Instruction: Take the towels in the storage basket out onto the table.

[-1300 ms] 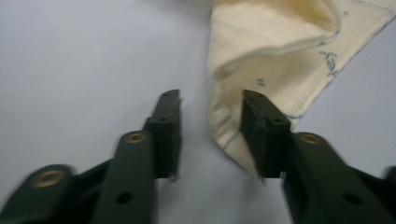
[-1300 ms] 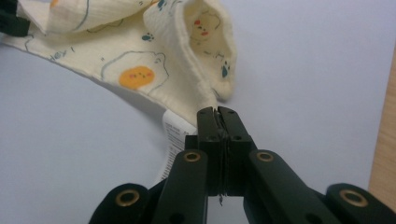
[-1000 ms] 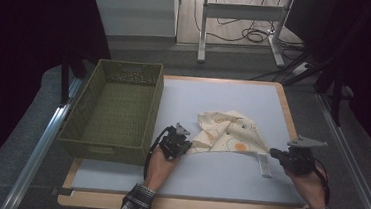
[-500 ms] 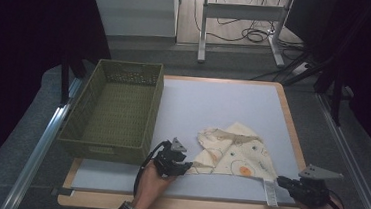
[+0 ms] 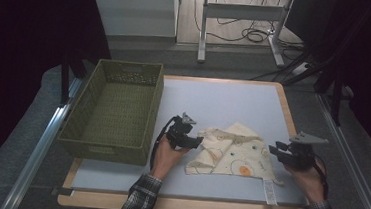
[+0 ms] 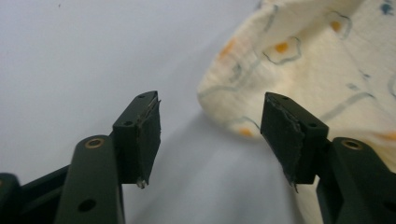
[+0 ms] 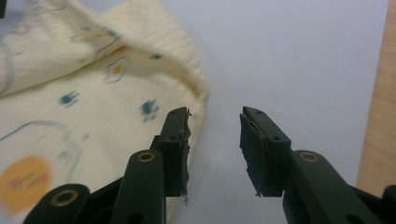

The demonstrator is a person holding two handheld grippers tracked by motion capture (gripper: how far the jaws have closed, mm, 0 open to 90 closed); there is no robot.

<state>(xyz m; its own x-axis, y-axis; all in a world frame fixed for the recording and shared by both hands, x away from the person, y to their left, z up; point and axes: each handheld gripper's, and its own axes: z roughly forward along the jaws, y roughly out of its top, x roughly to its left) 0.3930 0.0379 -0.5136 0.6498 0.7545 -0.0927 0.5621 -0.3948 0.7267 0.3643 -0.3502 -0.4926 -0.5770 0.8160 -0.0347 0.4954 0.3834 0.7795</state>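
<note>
Left tongs [image 5: 196, 142], right tongs [image 5: 272, 150]: jaws just opening, nothing between.

Soft matt printed cloth [image 5: 234, 156], woven basket [image 5: 114, 110], smooth matt tabletop [image 5: 224, 100]

- A cloth [image 5: 233, 154] is lying on the tabletop [image 5: 224, 102], toward the near edge and right of centre.
- A basket [image 5: 115, 110] is sitting on the tabletop's left side, well apart from the cloth.
- The left gripper [image 5: 194, 142] is hovering just beside the cloth's left edge, between basket and cloth.
- The right gripper [image 5: 273, 151] is hovering just beside the cloth's right edge.
- A tag [image 5: 269, 190] is lying at the cloth's near right corner.
</note>
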